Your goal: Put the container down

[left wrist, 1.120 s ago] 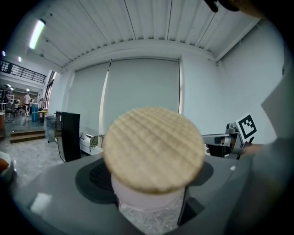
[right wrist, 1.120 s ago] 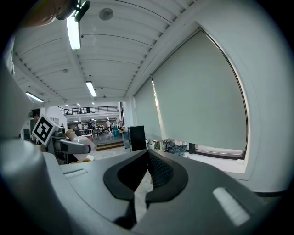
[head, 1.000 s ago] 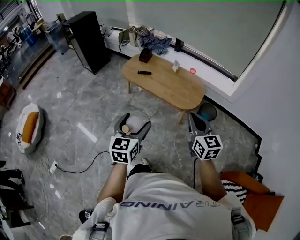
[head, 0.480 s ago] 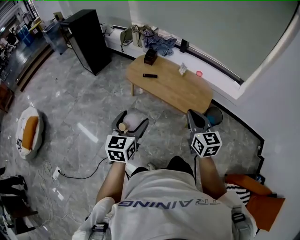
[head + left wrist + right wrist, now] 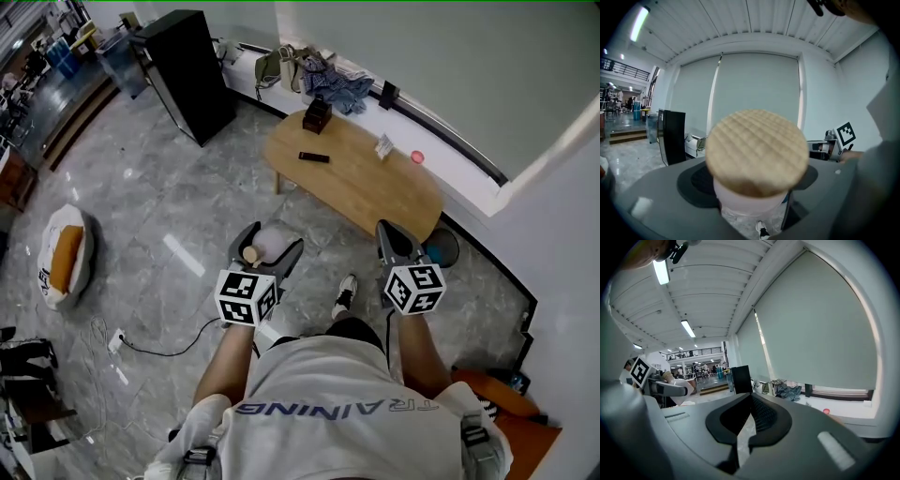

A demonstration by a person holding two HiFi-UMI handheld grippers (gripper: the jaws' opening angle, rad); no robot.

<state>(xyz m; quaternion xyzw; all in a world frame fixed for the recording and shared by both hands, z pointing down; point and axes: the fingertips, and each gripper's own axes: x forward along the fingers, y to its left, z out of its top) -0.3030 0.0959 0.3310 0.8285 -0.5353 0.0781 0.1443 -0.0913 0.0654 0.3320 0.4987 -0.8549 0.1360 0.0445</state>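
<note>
My left gripper (image 5: 266, 249) is shut on a pale container (image 5: 272, 245) with a round cork lid (image 5: 757, 151), held out in front of me above the grey marble floor. In the left gripper view the lid fills the middle and the pale body (image 5: 749, 205) sits between the dark pads (image 5: 699, 182). My right gripper (image 5: 397, 246) hangs to the right at about the same height, its jaws closed together with nothing in them (image 5: 749, 426). Ahead stands the oval wooden coffee table (image 5: 361, 192).
On the table sit a dark box (image 5: 317, 116), a black remote (image 5: 313, 157), a white card (image 5: 384, 147) and a small pink object (image 5: 417, 157). A black cabinet (image 5: 187, 70) stands at the back left. A round bin (image 5: 441, 247) is by the table. A cable (image 5: 159, 343) crosses the floor.
I have walked forward with both grippers held steady. The table has shifted to the right and nearer in the head view. A shoe has come into sight between the grippers.
</note>
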